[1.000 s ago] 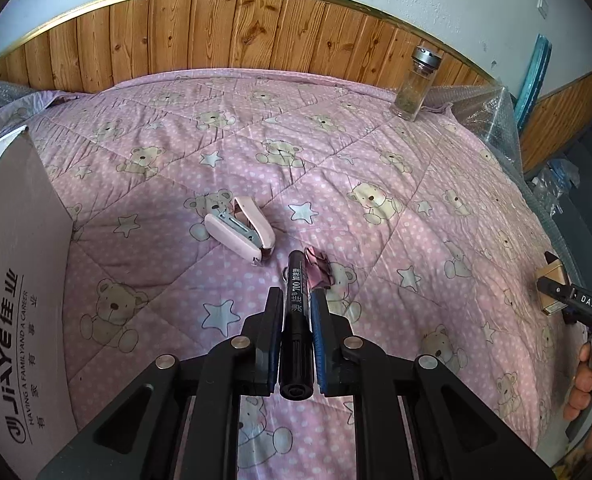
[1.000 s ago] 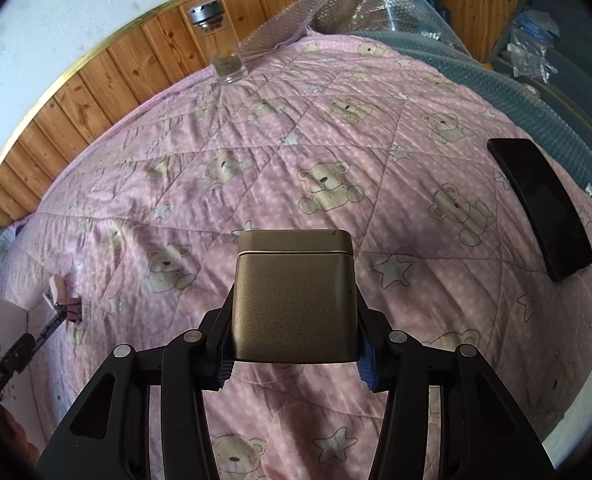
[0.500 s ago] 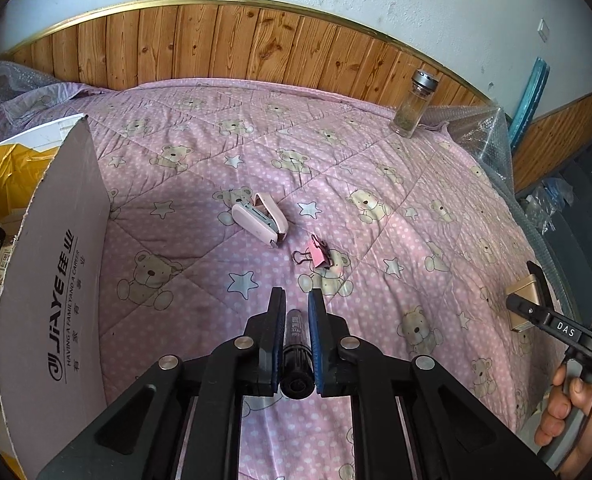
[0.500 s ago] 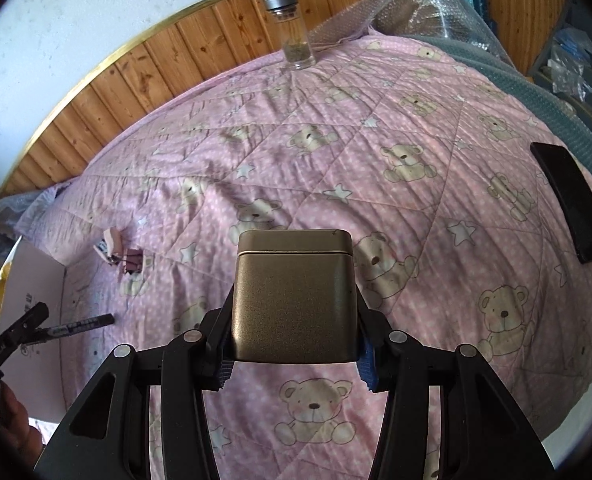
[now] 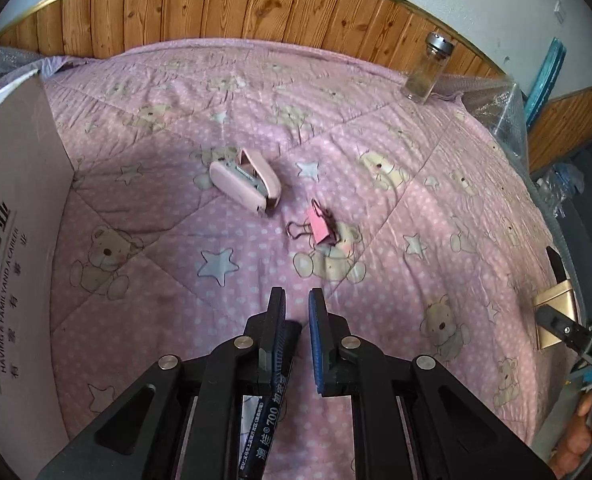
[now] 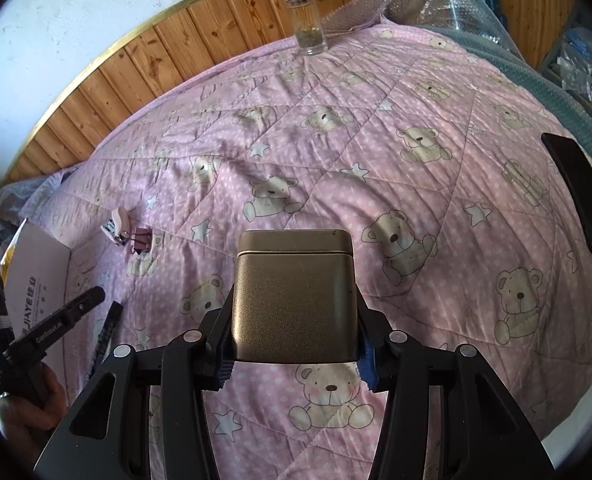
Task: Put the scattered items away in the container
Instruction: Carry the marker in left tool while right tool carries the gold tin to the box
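Left wrist view: left gripper [image 5: 297, 304] stands open, the slim, light marker [image 5: 274, 404] loose beneath; right gripper [image 6: 294, 364] clamps the rigid, slick tin [image 6: 294, 296] by its flat sides.

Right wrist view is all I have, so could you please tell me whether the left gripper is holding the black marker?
Observer: No. In the left wrist view the left gripper is open, with nothing between its pads. The marker shows beneath it, beside one finger.
Operator: Is the marker inside the cardboard box?
Observer: No. The box wall stands off to the left, and the marker is over the pink quilt.
Operator: Thanks. I have the gold tin clamped here. What lies ahead of the left gripper?
Observer: A pink stapler and a pink binder clip, close together but not touching.
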